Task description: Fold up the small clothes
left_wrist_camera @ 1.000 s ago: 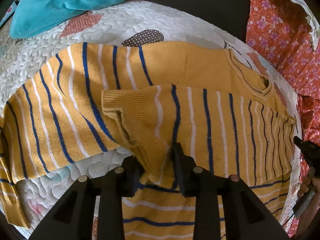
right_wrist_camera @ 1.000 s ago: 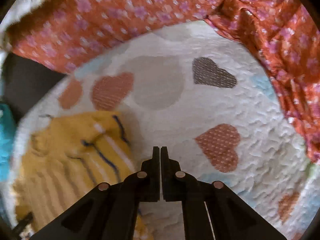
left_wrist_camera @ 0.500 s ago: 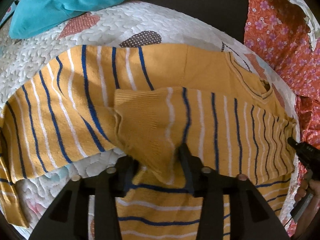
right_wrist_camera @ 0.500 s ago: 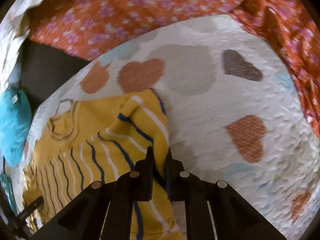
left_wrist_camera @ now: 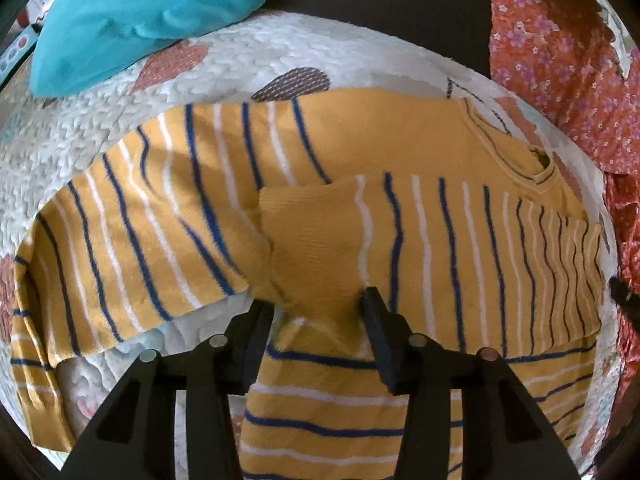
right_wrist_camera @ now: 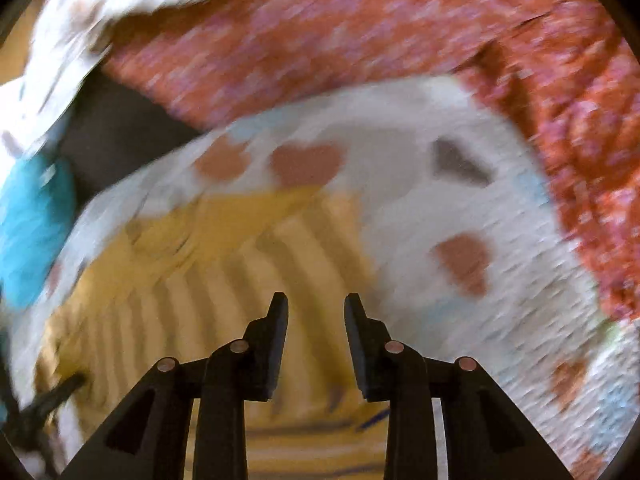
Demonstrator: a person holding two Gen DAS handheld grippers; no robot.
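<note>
While the left gripper (left_wrist_camera: 318, 306) is closing around the sweater's cuff (left_wrist_camera: 308, 248), the right gripper (right_wrist_camera: 316, 306) is opening empty above it.

Sweater (left_wrist_camera: 400, 152): mustard yellow, crossed by thin navy and white stripes; plain yellow at the cuff and across the chest below the neckline. Quilt (left_wrist_camera: 248, 56): white, textured, printed with hearts in terracotta dotted white, brown-grey dotted white, and pale blue. Floral fabric (left_wrist_camera: 560, 64): orange-red with small pink-purple flowers. Cushion (left_wrist_camera: 140, 12): solid turquoise. Left gripper (left_wrist_camera: 316, 308) and right gripper (right_wrist_camera: 316, 308): matte black with small round metal fasteners. Right wrist view blurred; same colours legible.
</note>
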